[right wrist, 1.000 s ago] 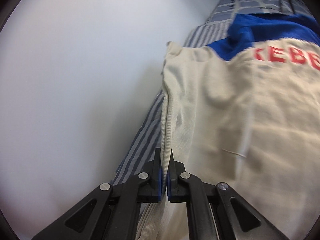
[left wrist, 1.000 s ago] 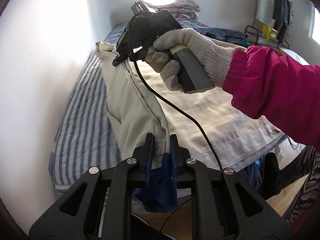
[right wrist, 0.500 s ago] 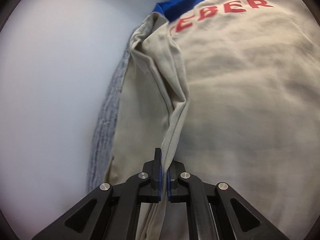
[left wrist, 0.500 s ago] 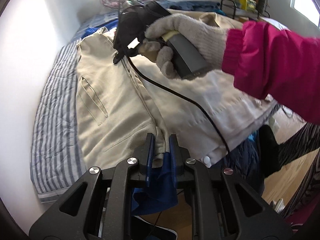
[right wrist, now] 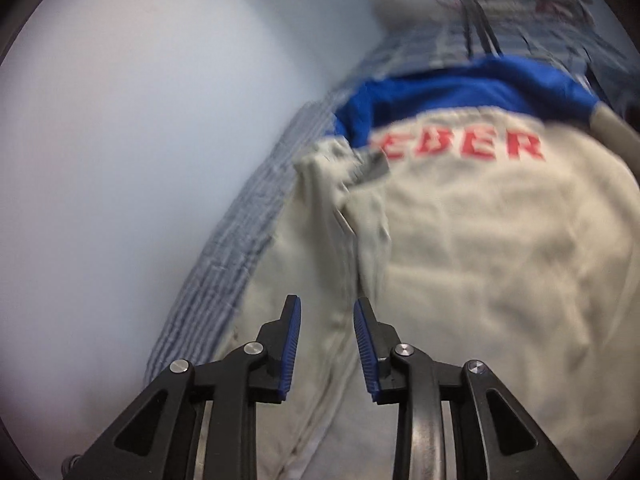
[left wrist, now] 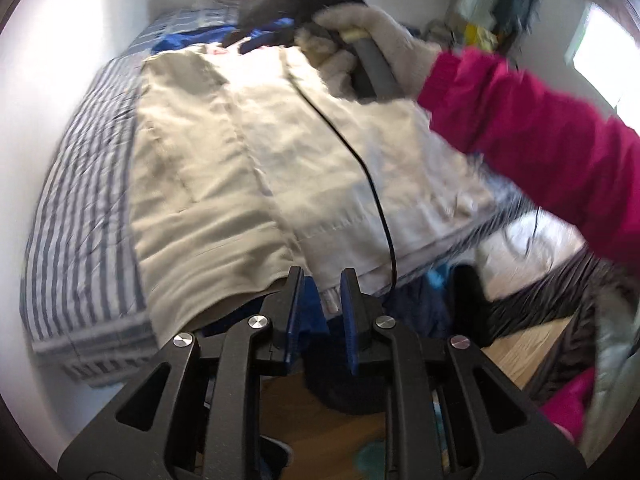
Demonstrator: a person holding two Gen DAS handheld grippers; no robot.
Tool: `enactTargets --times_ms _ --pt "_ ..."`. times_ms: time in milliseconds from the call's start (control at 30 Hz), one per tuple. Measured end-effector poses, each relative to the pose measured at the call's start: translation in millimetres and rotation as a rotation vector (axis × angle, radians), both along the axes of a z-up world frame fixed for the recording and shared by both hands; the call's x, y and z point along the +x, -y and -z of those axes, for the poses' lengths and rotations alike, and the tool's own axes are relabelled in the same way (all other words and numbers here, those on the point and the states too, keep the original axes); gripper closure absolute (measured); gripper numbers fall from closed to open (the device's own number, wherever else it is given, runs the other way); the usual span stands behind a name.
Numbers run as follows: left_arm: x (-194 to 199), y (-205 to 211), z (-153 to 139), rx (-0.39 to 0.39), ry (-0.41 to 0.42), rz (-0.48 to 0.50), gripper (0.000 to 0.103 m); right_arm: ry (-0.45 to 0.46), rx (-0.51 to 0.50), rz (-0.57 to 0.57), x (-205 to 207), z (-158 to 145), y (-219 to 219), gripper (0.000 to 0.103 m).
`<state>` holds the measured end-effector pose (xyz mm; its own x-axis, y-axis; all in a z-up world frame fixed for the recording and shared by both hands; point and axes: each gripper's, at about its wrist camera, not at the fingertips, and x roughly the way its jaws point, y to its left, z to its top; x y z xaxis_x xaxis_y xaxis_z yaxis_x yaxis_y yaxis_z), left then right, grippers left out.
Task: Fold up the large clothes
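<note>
A large beige jacket with a blue collar and red letters lies flat on the striped bed; it also shows in the right wrist view. One side panel is folded over onto its back. My left gripper is open at the jacket's near hem, with nothing held between its fingers. My right gripper is open just above the folded edge of the jacket, empty. In the left wrist view the gloved hand holds the right gripper over the jacket's far end.
The striped bedsheet borders a white wall on the left. Dark clothes hang off the bed's near edge above a wooden floor. A shelf with clutter stands at the far right.
Both grippers have opened and let go of the jacket edge. The folded panel has dropped flat onto the jacket. The right gripper has moved toward the collar end.
</note>
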<state>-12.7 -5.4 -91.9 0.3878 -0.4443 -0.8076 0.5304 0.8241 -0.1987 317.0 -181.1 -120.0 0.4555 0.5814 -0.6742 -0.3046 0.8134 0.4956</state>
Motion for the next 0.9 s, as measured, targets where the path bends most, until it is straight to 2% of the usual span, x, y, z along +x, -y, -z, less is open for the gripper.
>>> enactTargets --times_ms 133,267,400,500,567,600,667,767,800,900 --pt "20 -27 -6 -0.025 0.014 -0.138 0.087 0.052 -0.064 -0.04 10 -12 -17 0.073" --pt "49 -36 11 -0.033 -0.026 -0.225 0.087 0.046 -0.092 -0.057 31 -1 -49 0.074" --pt "66 -34 44 -0.029 -0.124 -0.226 0.087 0.006 -0.167 -0.05 50 25 -65 0.074" --pt "58 -26 64 0.037 -0.152 -0.197 0.087 -0.055 -0.213 -0.012 64 53 -60 0.074" --pt "52 -20 69 0.074 -0.124 -0.172 0.087 -0.118 -0.215 -0.005 70 73 -55 0.08" --pt "51 -17 69 0.094 -0.11 -0.16 0.087 -0.097 -0.202 -0.001 69 74 -52 0.084" --pt "50 -14 68 0.106 -0.106 -0.157 0.087 -0.103 -0.197 0.001 70 75 -52 0.084" --pt "47 -14 61 0.092 -0.091 -0.167 0.087 -0.099 -0.217 0.011 65 66 -52 0.083" --pt "43 -13 55 0.081 -0.07 -0.162 0.087 -0.089 -0.215 0.013 61 60 -49 0.079" --pt "33 -6 34 0.064 0.036 -0.152 0.087 -0.055 -0.17 0.028 42 35 -33 0.078"
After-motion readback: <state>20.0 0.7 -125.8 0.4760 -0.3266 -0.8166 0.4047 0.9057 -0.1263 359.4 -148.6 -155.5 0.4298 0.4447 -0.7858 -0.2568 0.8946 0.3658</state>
